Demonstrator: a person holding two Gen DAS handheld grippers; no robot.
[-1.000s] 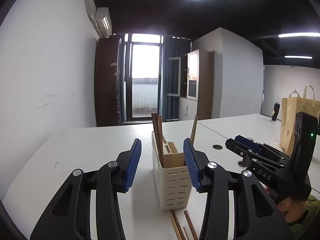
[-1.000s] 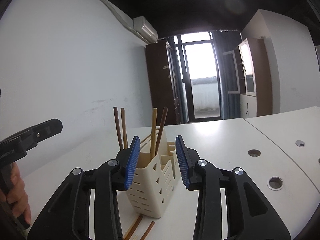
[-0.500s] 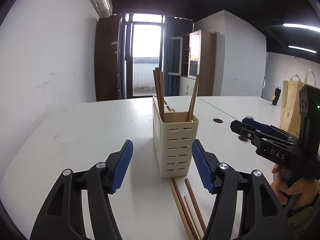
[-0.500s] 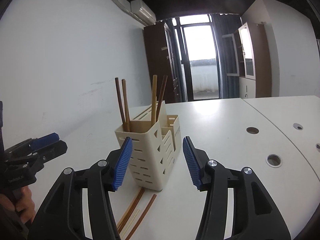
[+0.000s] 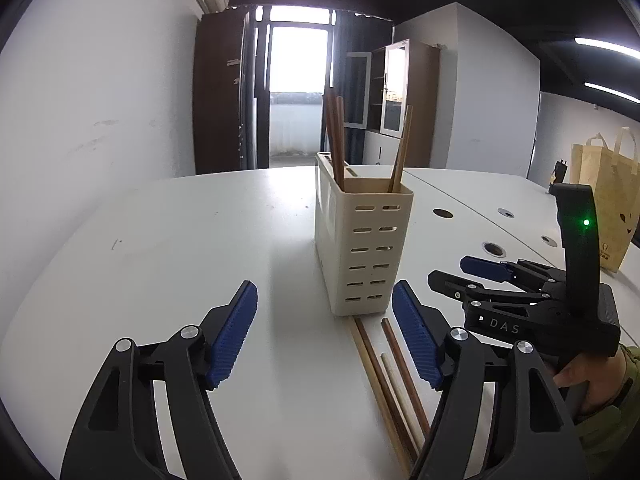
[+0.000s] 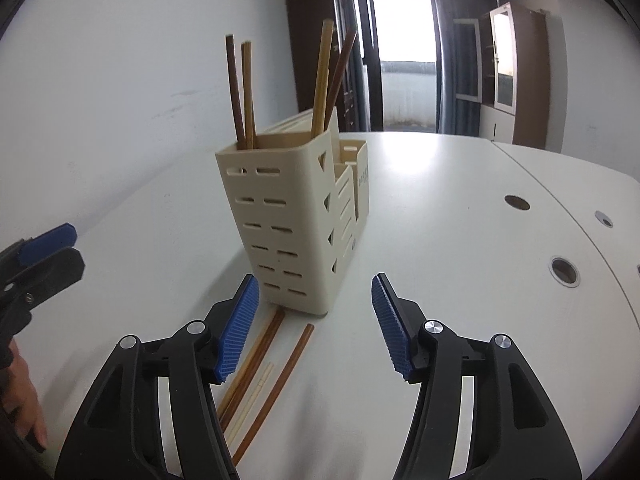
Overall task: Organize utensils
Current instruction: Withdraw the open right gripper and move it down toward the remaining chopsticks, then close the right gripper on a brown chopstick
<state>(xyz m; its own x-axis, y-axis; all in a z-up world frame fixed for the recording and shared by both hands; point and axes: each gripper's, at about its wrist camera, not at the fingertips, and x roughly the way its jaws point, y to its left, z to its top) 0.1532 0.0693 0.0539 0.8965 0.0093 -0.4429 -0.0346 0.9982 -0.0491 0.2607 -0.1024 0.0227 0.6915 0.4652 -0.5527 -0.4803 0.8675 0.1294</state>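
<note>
A cream slotted utensil holder (image 5: 362, 248) stands upright on the white table (image 5: 180, 240), with several wooden chopsticks (image 5: 336, 140) standing in it. It also shows in the right wrist view (image 6: 292, 220) with its chopsticks (image 6: 244, 92). Several loose chopsticks (image 5: 390, 380) lie on the table in front of it, also in the right wrist view (image 6: 260, 376). My left gripper (image 5: 324, 340) is open and empty, just short of the holder. My right gripper (image 6: 316, 328) is open and empty, over the loose chopsticks; it shows in the left wrist view (image 5: 472, 276).
The table has round cable holes (image 6: 564, 272) to the right. A brown paper bag (image 5: 608, 196) stands at the far right. A wall, cabinets and a balcony door (image 5: 298, 92) are behind the table.
Both grippers have drawn back from the holder and tilted down, and both have opened wider. The loose chopsticks on the table now show more fully.
</note>
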